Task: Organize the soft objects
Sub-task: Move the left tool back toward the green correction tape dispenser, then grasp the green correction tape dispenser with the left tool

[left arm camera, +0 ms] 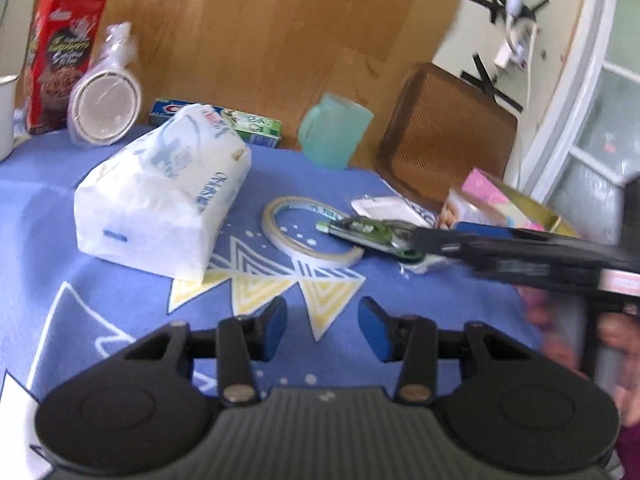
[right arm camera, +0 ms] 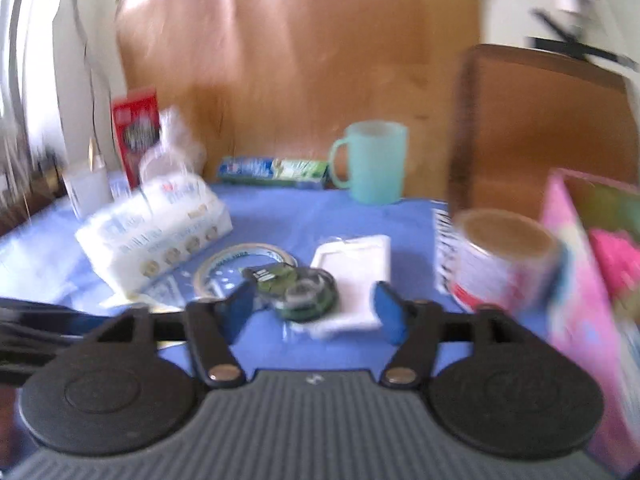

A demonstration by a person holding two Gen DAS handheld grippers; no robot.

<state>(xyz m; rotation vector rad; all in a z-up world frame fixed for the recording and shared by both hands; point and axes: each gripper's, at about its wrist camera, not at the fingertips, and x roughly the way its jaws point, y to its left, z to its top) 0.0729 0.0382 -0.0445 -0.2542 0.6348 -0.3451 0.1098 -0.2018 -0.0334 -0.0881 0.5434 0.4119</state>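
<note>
A white soft tissue pack lies on the blue cloth, ahead and left of my left gripper, which is open and empty above the cloth. The pack also shows in the blurred right wrist view at the left. My right gripper is open and empty, with a green correction tape and a white flat packet just ahead between its fingers. The right gripper's arm reaches in from the right in the left wrist view.
A tape ring, a teal mug, a toothpaste box, a red cereal box, wrapped paper plates and a brown tray stand around. A pink box and a wide tape roll sit at the right.
</note>
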